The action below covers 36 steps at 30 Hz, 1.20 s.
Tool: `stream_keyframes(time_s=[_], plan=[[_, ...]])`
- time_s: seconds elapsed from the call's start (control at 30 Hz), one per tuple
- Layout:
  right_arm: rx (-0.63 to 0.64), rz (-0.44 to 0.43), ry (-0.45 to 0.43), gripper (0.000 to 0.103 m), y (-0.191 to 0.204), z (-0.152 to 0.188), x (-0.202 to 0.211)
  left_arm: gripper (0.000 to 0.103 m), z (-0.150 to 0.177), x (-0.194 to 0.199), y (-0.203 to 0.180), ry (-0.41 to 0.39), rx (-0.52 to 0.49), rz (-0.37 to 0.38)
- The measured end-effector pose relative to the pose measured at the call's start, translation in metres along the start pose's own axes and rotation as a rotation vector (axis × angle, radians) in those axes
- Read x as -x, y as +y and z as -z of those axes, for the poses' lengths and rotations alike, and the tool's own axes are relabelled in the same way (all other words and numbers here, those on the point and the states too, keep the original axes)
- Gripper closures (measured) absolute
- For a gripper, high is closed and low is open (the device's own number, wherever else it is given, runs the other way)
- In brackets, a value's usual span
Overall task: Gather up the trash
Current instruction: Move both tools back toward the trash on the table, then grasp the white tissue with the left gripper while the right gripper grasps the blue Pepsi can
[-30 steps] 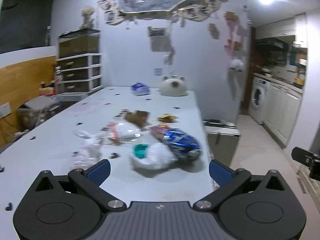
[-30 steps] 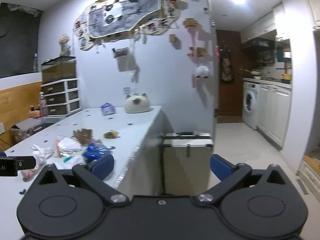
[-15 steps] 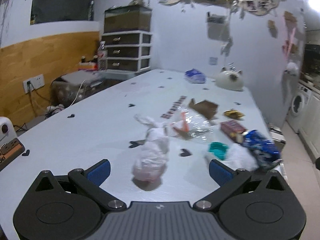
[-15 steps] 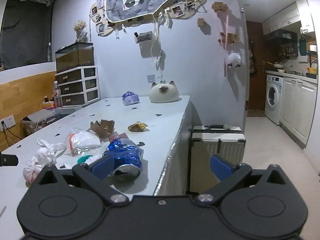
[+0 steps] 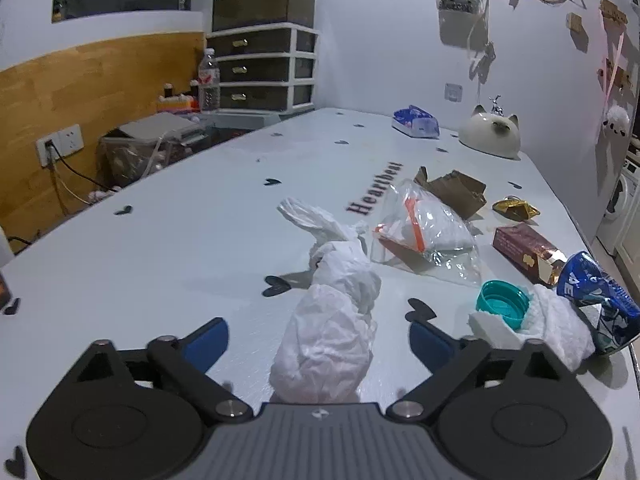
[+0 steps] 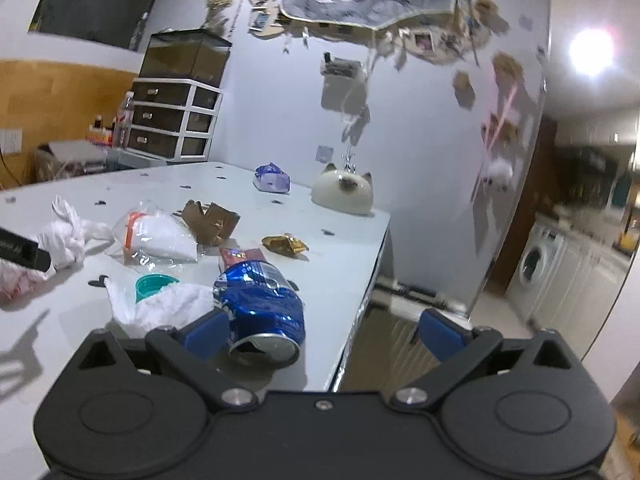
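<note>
Trash lies on a white table (image 5: pixel 160 240). A knotted white plastic bag (image 5: pixel 328 336) sits between the fingers of my left gripper (image 5: pixel 318 342); its jaws are closing but the pads stand clear of the bag. A crushed blue can (image 6: pixel 262 300) lies near the table's right edge, just inside the left finger of my right gripper (image 6: pixel 322 334), whose jaws are closing without touching it. Around them lie a teal lid (image 5: pixel 502 304) on crumpled tissue (image 5: pixel 556 324), a clear zip bag (image 5: pixel 424 232), a brown wrapper box (image 5: pixel 528 252), torn cardboard (image 5: pixel 452 192) and a gold wrapper (image 5: pixel 516 208).
A cat-shaped ceramic pot (image 5: pixel 490 136) and a blue tissue pack (image 5: pixel 416 122) stand at the table's far end. Drawers (image 5: pixel 264 68) and a water bottle (image 5: pixel 208 84) are beyond the left side. A suitcase (image 6: pixel 400 328) stands below the table's right edge, the kitchen farther right.
Both grippers have swung left and moved down toward the table. The white bag now sits between the left fingers, and the blue can has come up close to the right gripper.
</note>
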State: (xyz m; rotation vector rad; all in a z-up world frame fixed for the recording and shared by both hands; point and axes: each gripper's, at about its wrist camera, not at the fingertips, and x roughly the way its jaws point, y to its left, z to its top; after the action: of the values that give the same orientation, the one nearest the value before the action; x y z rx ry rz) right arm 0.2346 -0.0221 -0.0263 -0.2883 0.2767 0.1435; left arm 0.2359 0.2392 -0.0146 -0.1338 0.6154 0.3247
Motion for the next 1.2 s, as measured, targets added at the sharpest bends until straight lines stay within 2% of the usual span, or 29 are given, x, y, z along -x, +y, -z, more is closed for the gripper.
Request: stream_keyframes(time_s=[0.1, 0.17, 0.3, 0.43, 0.6, 0.63, 0.67, 0.7, 0.8, 0.97, 1.1, 1.2], plan=[[0.093, 0.002, 0.005, 0.020, 0.016, -0.002, -0.007, 0.018, -0.002, -0.011, 0.003, 0.016, 0.020, 0.018], [0.144, -0.002, 0.010, 0.024, 0.026, -0.004, -0.012, 0.024, -0.003, -0.017, 0.005, 0.026, 0.020, 0.034], [0.207, -0.034, 0.012, 0.028, 0.041, -0.011, -0.022, 0.029, -0.004, -0.026, 0.002, 0.048, 0.004, 0.057], [0.241, -0.062, 0.086, 0.032, 0.055, -0.018, -0.046, 0.033, -0.002, -0.030, 0.002, 0.062, -0.001, 0.068], [0.163, -0.124, 0.184, 0.033, 0.045, -0.022, -0.075, 0.037, -0.001, -0.031, 0.001, 0.063, -0.006, 0.084], [0.153, -0.128, 0.194, 0.036, 0.041, -0.023, -0.079, 0.040, -0.001, -0.031, 0.001, 0.062, -0.003, 0.089], [0.142, -0.125, 0.204, 0.046, 0.037, -0.024, -0.083, 0.042, -0.001, -0.031, 0.002, 0.059, 0.001, 0.094], [0.125, -0.124, 0.211, 0.052, 0.031, -0.024, -0.086, 0.044, -0.001, -0.031, 0.002, 0.057, 0.005, 0.096], [0.036, -0.169, 0.242, 0.055, 0.009, -0.029, -0.092, 0.051, -0.001, -0.030, 0.004, 0.053, 0.014, 0.098], [-0.094, -0.248, 0.267, 0.058, -0.017, -0.027, -0.087, 0.058, 0.001, -0.030, 0.000, 0.050, -0.002, 0.100], [-0.188, -0.349, 0.288, 0.066, -0.032, -0.025, -0.073, 0.062, 0.002, -0.028, -0.003, 0.047, -0.018, 0.101], [-0.220, -0.413, 0.307, 0.068, -0.037, -0.023, -0.065, 0.065, 0.004, -0.025, -0.003, 0.049, -0.010, 0.113]])
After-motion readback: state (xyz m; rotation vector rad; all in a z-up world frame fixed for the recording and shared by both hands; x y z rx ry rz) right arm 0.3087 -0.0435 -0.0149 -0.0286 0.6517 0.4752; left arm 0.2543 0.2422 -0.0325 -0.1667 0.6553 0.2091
